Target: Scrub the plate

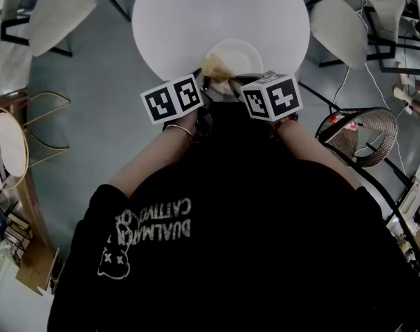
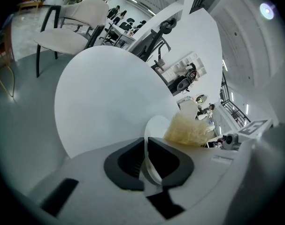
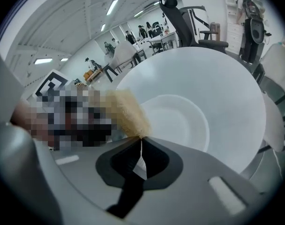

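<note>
A white plate (image 1: pixel 243 52) lies at the near edge of a round white table (image 1: pixel 189 19). My left gripper (image 2: pixel 147 159) is shut on the plate's rim (image 2: pixel 156 127), which runs edge-on between the dark pads. My right gripper (image 3: pixel 141 144) is shut on a tan fibrous scrubber (image 3: pixel 127 110), and the scrubber (image 1: pixel 216 66) rests over the left part of the plate (image 3: pixel 182 121). In the head view both marker cubes, the left (image 1: pixel 172 99) and the right (image 1: pixel 272 96), sit just in front of the plate and hide the jaws.
Pale chairs stand beyond the table at the left (image 1: pixel 57 5) and the right (image 1: pixel 338 21). A wire basket (image 1: pixel 360 134) stands on the floor to the right. A round wooden-framed piece (image 1: pixel 7 144) is at the left. A cable (image 1: pixel 344 81) trails on the floor.
</note>
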